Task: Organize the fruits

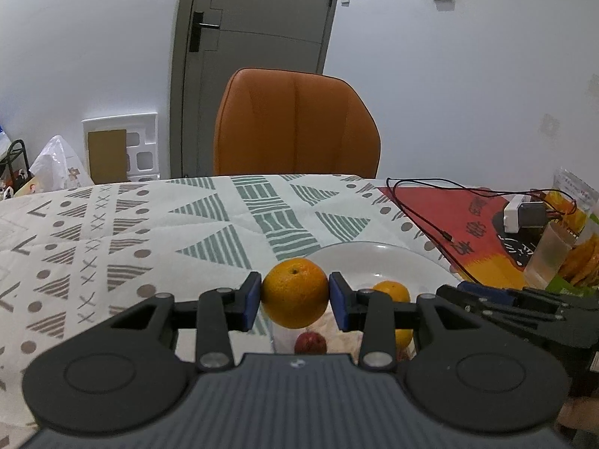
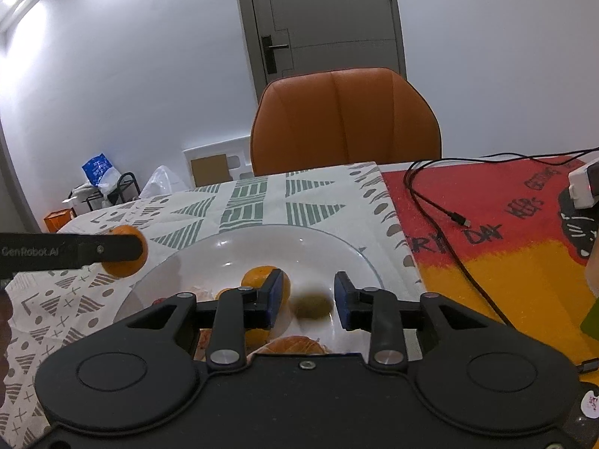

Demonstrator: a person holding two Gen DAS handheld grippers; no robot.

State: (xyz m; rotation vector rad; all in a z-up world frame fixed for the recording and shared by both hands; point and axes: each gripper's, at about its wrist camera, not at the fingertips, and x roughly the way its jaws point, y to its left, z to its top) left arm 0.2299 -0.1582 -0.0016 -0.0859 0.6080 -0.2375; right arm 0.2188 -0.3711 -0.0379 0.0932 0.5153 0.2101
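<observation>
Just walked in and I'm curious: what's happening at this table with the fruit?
A person is sorting fruit with two hand-held tools. The left tool grips an orange, held up beside the white plate. The right tool is open above the plate, with a blurred greenish fruit between its fingers. Other oranges already lie on the plate.

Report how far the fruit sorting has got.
Done: several fruits already lie in the white plate, among them an orange and a blurred greenish fruit. In hand: the left gripper is shut on another orange, held beside the plate's rim. The right gripper is open over the plate. Left: setting that held orange down.
</observation>
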